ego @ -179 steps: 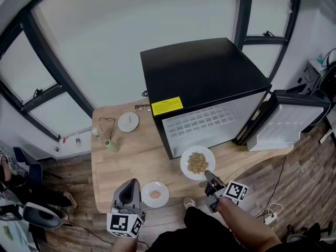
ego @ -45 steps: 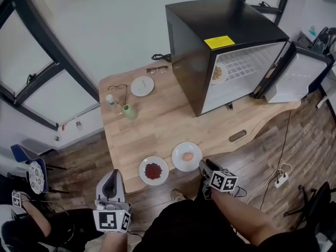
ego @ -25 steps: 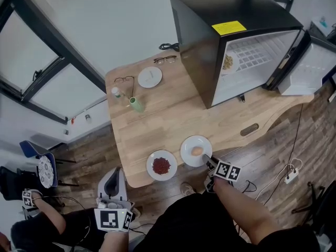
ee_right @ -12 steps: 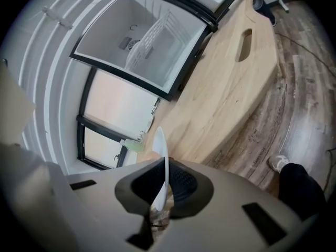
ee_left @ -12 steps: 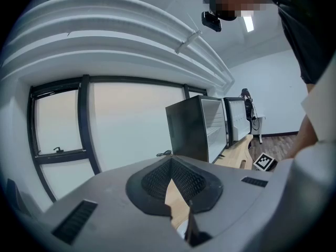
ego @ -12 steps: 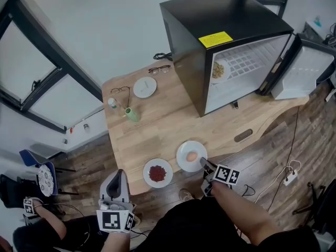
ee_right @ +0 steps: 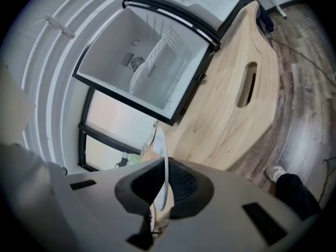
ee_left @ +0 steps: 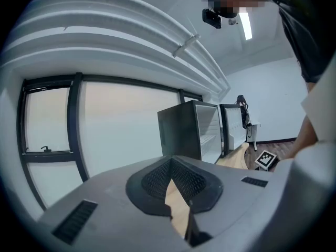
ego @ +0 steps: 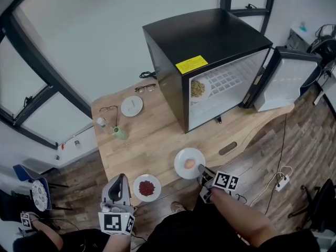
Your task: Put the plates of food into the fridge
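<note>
"Pinching what, that right gripper (ego: 202, 176)?"

"The near rim of a white plate (ego: 189, 163). In the right gripper view the jaws are clamped on it, and the plate runs edge-on between the pads as a thin white line."

"What's on the plate?"

"One round, pale-orange piece of food (ego: 190, 164), sitting near the middle. The plate itself is plain, round and shallow. From the head view it lies over the front part of the wooden table (ego: 157, 135); I can't tell whether it rests on the wood."

"And the left gripper (ego: 119, 178)?"

"Pressed together with nothing between the pads, at the table's near-left corner. Just beside its tip, on the table, is a second plate (ego: 146, 187), white too, with a heap of dark red bits in the centre."

"Any plate inside already?"

"Yes. The black fridge (ego: 210, 46) stands at the far right of the table with its door (ego: 286, 77) swung wide, and a plate of tan grain (ego: 198, 88) sits inside, at the left of the white interior."

"Anything else out there?"

"A small empty plate (ego: 131, 106), a green bottle (ego: 119, 133) and two pairs of spectacles (ego: 147, 87) towards the far left."
</note>
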